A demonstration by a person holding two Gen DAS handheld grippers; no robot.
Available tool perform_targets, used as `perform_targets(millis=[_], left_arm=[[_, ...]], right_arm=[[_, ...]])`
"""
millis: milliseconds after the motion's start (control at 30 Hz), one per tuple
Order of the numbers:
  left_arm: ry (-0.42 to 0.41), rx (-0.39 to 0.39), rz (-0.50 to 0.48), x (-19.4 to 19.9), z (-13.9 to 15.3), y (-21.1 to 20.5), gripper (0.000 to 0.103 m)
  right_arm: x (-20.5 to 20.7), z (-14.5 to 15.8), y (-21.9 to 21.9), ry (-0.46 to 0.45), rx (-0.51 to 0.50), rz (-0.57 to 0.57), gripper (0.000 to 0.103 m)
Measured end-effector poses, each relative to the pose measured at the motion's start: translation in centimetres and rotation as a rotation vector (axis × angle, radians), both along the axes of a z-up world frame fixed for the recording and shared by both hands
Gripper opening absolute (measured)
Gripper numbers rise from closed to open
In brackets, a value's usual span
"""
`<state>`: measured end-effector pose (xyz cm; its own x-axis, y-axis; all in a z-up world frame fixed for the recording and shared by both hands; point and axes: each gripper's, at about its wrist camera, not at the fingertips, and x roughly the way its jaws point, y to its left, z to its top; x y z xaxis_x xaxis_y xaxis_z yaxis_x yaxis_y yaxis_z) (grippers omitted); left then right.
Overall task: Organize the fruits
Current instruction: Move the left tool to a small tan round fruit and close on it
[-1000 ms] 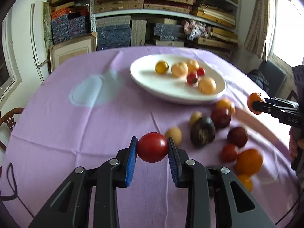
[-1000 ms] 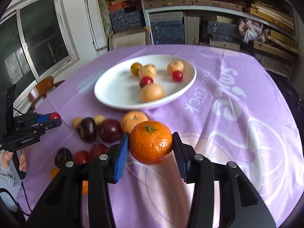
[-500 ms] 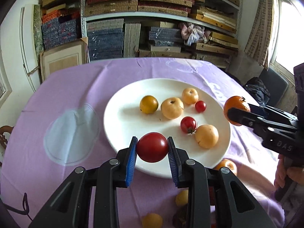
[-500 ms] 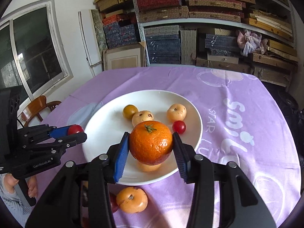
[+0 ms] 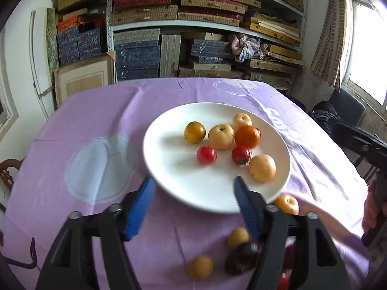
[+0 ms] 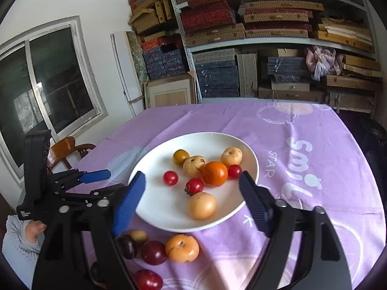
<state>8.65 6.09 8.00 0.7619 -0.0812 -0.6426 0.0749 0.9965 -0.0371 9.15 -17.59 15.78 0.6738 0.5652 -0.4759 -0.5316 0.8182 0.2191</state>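
A white plate (image 5: 174, 188) (image 6: 150, 215) on the purple tablecloth holds several fruits. Among them are the orange mandarin (image 5: 247, 136) (image 6: 214, 173) and the red cherry tomato (image 5: 206, 155) (image 6: 170, 177). My left gripper (image 5: 193, 203) is open and empty, at the plate's near rim; it also shows at the left of the right wrist view (image 6: 96, 181). My right gripper (image 6: 193, 203) is open and empty, above the plate's near rim. Loose fruits lie on the cloth in front of the plate: an orange one (image 6: 182, 247), dark plums (image 6: 153, 252) and small yellow ones (image 5: 200, 267).
Shelves stacked with boxes (image 5: 169, 24) stand behind the table. A wooden chair (image 6: 65, 149) is at the left edge, a window (image 6: 48, 84) beyond it. A dark bag (image 5: 324, 116) sits off the right side.
Both grippers have opened. The tomato left the left gripper and the mandarin left the right gripper; both now lie on the plate. Both grippers have drawn back a little.
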Motion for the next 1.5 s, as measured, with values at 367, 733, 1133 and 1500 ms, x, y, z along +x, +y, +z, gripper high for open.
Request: perform_targets(millis=[367, 733, 1133, 1500], left_arm=[[0.007, 0.172, 0.051, -7.2, -4.8, 0.1, 0.092], [0.089, 0.264, 0.016, -4.6, -7.1, -0.8, 0.092], [0.139, 0.087, 0.038, -4.1, -7.1, 2.6, 0.075], [0.146, 0.134, -0.071, -3.1, -7.4, -0.3, 0.043]], right_arm=[[-5.6, -5.6, -4.4, 0.089, 0.028, -0.055, 0.099], [-4.5, -6.5, -5.8, 0.158, 0.076, -0.096, 0.099], [-4.3, -6.6, -5.5, 0.164, 0.068, -0.083, 0.099], [-4.3, -6.7, -5.3, 0.168, 0.062, -0.08, 0.099]])
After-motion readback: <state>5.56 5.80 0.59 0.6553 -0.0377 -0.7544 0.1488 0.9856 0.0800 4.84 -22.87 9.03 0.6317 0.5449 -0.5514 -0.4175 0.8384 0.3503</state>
